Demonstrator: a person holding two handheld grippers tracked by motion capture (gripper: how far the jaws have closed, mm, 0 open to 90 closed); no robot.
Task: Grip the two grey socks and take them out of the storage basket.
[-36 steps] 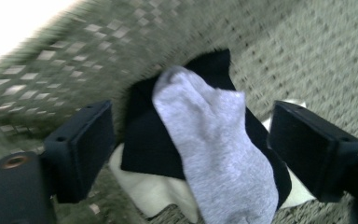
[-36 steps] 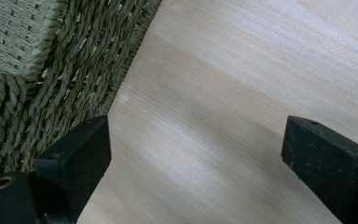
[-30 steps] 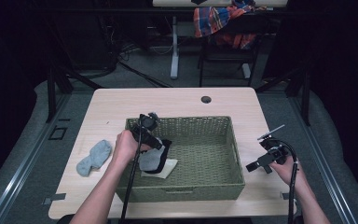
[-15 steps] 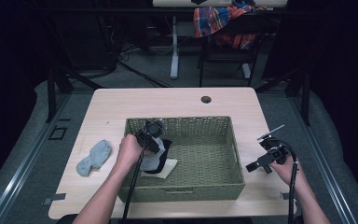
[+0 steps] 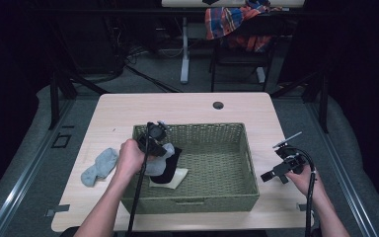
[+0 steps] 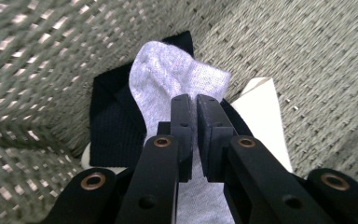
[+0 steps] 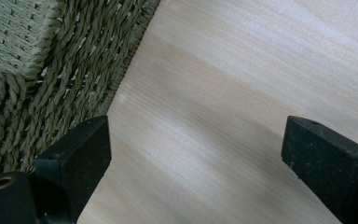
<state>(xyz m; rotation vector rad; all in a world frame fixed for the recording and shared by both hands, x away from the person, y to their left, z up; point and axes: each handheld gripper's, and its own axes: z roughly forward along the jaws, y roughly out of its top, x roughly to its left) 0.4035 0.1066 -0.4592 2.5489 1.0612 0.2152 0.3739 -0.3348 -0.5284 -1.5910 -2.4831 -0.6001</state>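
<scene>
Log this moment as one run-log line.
left claw: shut on grey sock, over basket | right claw: open, over table

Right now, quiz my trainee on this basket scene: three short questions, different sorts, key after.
1. True or false: the left gripper is shut on the grey sock.
2. Where does the right gripper hover? A) inside the basket B) over the table beside the basket
3. Fill in: under the held sock lies a ___ sock.

Key: 1 true; 2 B; 3 black.
</scene>
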